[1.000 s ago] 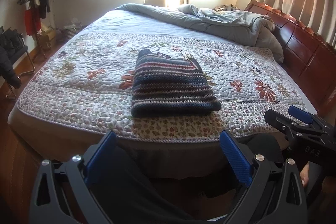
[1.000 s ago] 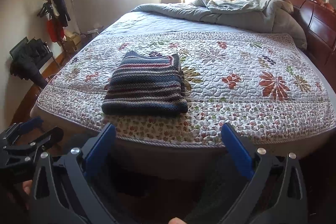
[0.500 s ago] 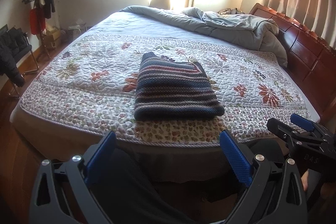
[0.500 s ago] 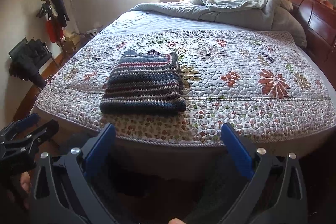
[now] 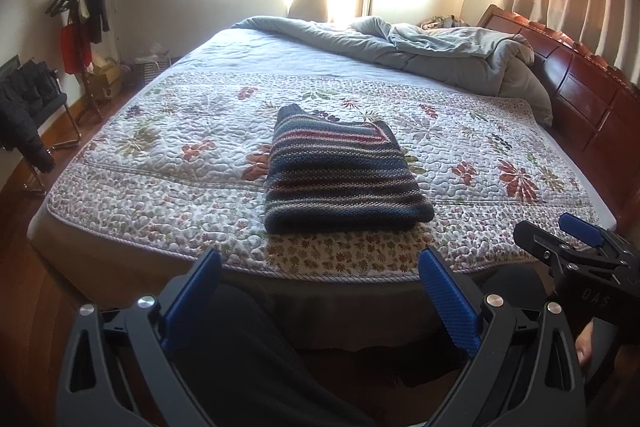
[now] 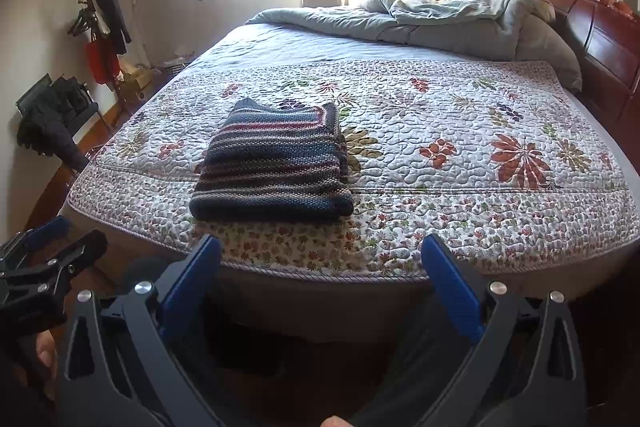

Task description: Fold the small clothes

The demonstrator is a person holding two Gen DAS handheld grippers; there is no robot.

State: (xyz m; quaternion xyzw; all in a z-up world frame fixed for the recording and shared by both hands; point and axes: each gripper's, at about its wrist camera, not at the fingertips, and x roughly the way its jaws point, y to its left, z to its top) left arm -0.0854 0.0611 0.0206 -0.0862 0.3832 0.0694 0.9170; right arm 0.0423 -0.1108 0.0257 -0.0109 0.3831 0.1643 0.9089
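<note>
A striped knit sweater (image 5: 344,173), blue with red and tan bands, lies folded into a neat rectangle on the floral quilt (image 5: 160,163) near the bed's front edge. It also shows in the right wrist view (image 6: 274,167). My left gripper (image 5: 320,267) is open and empty, held back off the bed's edge, below the sweater. My right gripper (image 6: 320,259) is open and empty, also off the bed's front edge. Each gripper shows at the side of the other's view: the right one (image 5: 576,247), the left one (image 6: 52,251).
A rumpled grey duvet (image 5: 420,51) lies at the far end of the bed by the wooden headboard (image 5: 580,83). A coat stand (image 5: 82,15) and a chair with dark clothes (image 5: 28,107) stand left. Floral quilt (image 6: 480,155) spreads right of the sweater.
Both grippers have drawn back and tilted slightly, so the bed and sweater sit a little farther off. The sweater has not moved. Both stay open.
</note>
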